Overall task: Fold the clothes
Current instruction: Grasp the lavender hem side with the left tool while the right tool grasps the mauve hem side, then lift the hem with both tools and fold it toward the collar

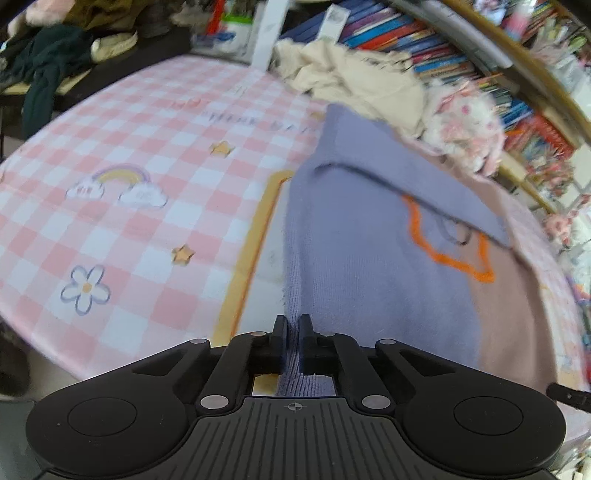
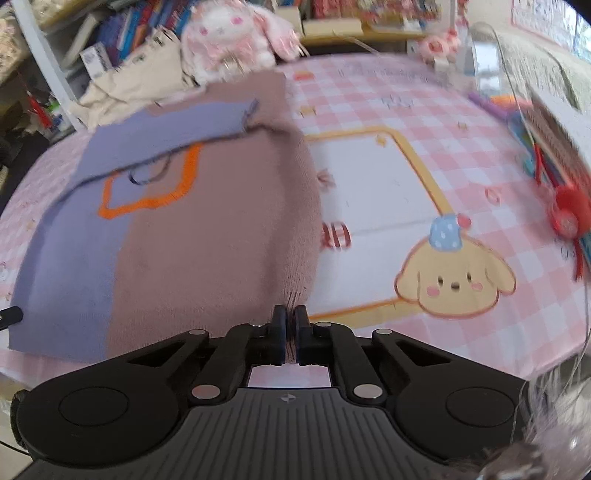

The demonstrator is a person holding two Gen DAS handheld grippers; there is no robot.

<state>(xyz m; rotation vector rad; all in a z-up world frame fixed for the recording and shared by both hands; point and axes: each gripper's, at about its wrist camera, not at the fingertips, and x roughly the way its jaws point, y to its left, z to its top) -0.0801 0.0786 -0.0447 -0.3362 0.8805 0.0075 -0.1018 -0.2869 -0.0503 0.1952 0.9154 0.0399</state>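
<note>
Sweater: The sweater (image 2: 207, 221) is half purple and half brown, with an orange shape sewn on the front. It lies mostly flat on the counter (image 2: 388, 177), which has a pink checked cover with a puppy picture (image 2: 454, 280) on it.

Sleeve: One purple sleeve (image 2: 173, 129) is already folded across the chest, over the top of the orange shape.

Left tool: The left tool (image 1: 293, 330) has its two fingers squeezed together on the purple bottom corner of the sweater. A thin strip of purple cloth shows between them.

Right tool: The right tool (image 2: 290, 325) has its fingers pinched tight on the brown bottom corner. Brown cloth fills the small gap.

Step right now: I think both corners are held so the bottom can go up and over toward the neck.

How far along: About the middle, I guess. One sleeve is in, and the big fold is not made yet.

What could go wrong: Each tool holds only a tiny bit of the edge, so the cloth could slip out if it is pulled fast. If one side lifts more than the other, the fold will come out crooked. The folded sleeve could slide off when the sweater moves.

Things close by: A cream cloth pile (image 2: 140, 81) and a pink bunny toy (image 2: 225, 33) sit just beside the top of the sweater. The fold could bump them.
</note>
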